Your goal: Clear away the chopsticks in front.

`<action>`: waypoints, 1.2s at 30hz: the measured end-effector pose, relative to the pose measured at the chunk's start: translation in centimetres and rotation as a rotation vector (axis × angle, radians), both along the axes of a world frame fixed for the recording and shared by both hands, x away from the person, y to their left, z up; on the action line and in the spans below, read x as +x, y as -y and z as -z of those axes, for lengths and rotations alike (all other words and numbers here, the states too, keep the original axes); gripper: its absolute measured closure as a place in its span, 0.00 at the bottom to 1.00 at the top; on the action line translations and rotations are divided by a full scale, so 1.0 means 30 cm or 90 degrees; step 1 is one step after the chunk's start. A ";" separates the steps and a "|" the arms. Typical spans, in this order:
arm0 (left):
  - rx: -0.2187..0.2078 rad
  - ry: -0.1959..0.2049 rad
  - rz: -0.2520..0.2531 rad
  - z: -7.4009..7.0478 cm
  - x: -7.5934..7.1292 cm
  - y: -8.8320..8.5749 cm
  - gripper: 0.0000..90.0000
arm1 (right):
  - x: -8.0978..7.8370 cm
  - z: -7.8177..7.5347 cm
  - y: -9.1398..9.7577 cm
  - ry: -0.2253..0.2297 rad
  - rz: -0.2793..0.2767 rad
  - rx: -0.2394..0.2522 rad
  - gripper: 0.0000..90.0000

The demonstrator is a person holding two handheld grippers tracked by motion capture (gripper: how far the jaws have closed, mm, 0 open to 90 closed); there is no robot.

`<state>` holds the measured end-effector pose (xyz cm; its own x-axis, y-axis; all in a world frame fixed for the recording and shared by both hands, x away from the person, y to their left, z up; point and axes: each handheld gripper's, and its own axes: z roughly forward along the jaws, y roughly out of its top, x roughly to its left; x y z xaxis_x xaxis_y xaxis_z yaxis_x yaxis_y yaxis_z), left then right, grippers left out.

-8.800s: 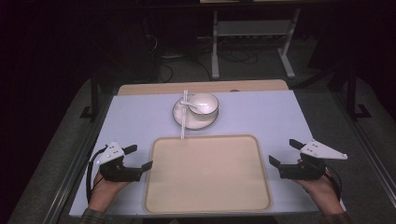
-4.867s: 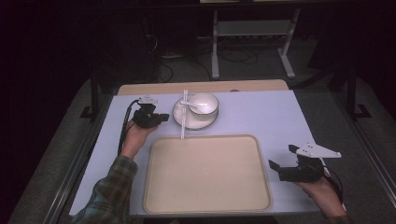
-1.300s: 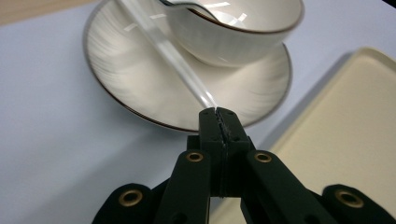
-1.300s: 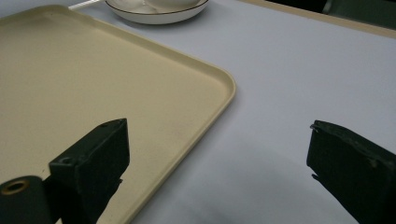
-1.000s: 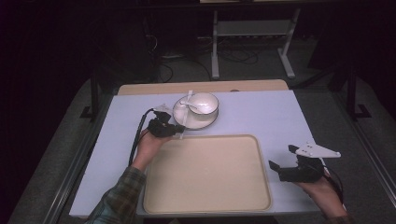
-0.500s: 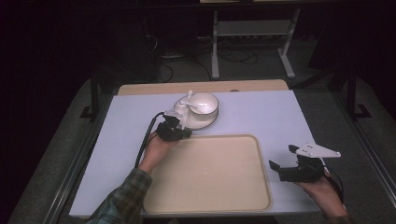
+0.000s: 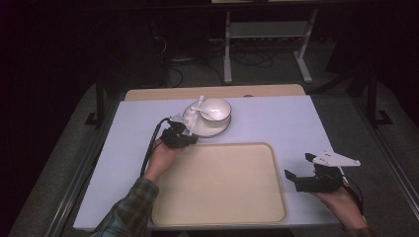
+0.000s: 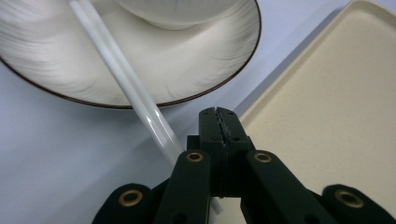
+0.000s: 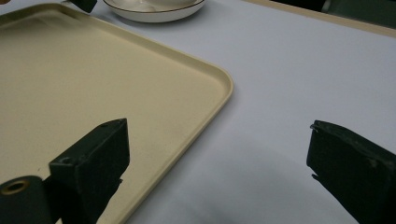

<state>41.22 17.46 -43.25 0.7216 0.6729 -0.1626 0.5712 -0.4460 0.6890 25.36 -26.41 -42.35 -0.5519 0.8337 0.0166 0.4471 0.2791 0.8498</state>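
Where the left gripper (image 8: 219,122) works, a pair of slim, glossy white chopsticks (image 8: 126,84) slants across the rim of a cream plate (image 8: 196,70) with a dark edge. Its jaws are pressed fully together, and the chopsticks pass just beside the black fingers (image 8: 208,140), at their left flank, running back under the gripper's body; whether they are pinched I cannot tell. Well apart, the right gripper (image 9: 219,154) stands wide open over the beige tray's (image 9: 140,84) corner, holding nothing.

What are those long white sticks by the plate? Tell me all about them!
They look like a pair of white chopsticks, smooth and glossy, maybe plastic. They lie side by side, slanting across the rim of the plate beside the bowl. Their near ends run down beside the closed jaws of the left gripper; whether it grips them is hidden.
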 end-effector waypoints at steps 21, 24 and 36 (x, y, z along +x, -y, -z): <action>-0.010 0.003 -0.061 -0.004 0.026 -0.109 1.00 | 0.002 0.001 -0.001 -0.001 0.000 0.000 0.06; -0.011 0.002 -0.067 -0.004 0.029 -0.120 1.00 | 0.003 0.001 -0.001 -0.001 0.000 0.000 0.06; -0.011 0.006 -0.086 -0.006 0.034 -0.153 1.00 | 0.002 0.001 -0.001 -0.001 -0.001 -0.001 0.06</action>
<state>42.23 22.06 -43.07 0.6266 0.7609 -0.1686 0.6189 -0.3545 0.7009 25.44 -26.40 -42.39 -0.5530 0.8330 0.0168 0.4484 0.2806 0.8486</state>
